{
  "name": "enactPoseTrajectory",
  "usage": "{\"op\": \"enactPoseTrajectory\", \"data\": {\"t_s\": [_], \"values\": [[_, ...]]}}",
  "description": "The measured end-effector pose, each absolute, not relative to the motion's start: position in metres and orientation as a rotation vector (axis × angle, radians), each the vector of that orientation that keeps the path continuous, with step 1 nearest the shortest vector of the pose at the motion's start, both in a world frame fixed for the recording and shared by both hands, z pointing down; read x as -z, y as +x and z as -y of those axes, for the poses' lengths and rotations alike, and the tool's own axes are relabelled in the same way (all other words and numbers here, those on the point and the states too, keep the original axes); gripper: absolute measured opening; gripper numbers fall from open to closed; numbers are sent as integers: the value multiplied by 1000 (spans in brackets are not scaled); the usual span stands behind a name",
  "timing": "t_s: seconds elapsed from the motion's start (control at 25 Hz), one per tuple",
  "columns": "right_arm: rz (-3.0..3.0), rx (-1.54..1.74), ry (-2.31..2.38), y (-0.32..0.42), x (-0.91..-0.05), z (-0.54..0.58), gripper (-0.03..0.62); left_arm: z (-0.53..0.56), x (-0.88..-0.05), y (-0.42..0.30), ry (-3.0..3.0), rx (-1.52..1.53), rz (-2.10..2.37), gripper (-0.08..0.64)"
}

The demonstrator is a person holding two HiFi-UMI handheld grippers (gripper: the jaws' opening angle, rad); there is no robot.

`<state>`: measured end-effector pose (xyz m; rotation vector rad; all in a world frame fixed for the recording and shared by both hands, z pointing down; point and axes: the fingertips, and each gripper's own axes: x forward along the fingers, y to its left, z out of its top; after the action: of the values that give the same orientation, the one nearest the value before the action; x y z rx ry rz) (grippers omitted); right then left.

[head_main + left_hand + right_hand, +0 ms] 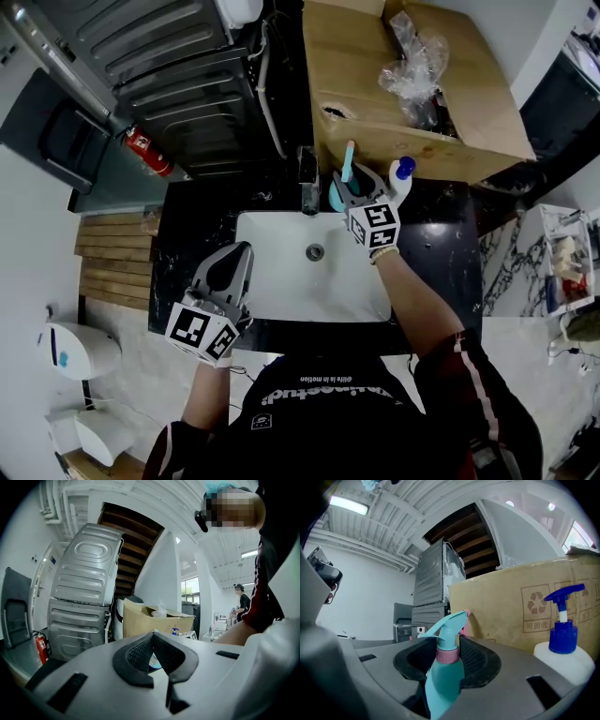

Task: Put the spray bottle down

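A teal spray bottle (346, 165) with a pink collar stands upright between the jaws of my right gripper (349, 191), which is shut on it at the back rim of the white sink (277, 272). In the right gripper view the spray bottle (445, 667) fills the gap between the black pads (476, 660); its base is hidden, so I cannot tell whether it rests on the counter. My left gripper (232, 270) hovers at the sink's front left corner. Its jaws (153, 637) meet at the tips with nothing between them.
A white bottle with a blue pump (401, 176) (562, 651) stands just right of the spray bottle. Behind both is a big cardboard box (375, 94) (511, 611). A dark faucet (307, 180) rises left of the right gripper. The black counter (436, 253) surrounds the sink.
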<state>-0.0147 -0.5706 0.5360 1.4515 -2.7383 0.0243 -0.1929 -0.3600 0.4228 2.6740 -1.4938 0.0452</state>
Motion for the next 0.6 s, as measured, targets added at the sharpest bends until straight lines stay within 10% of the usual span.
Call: {"op": "enactPoseTrajectory", "data": {"t_s": [0.6], "values": [[2690,-161,1366,-15,-551,556,265,343,-415,-187,2710,-61,1487,15]]}}
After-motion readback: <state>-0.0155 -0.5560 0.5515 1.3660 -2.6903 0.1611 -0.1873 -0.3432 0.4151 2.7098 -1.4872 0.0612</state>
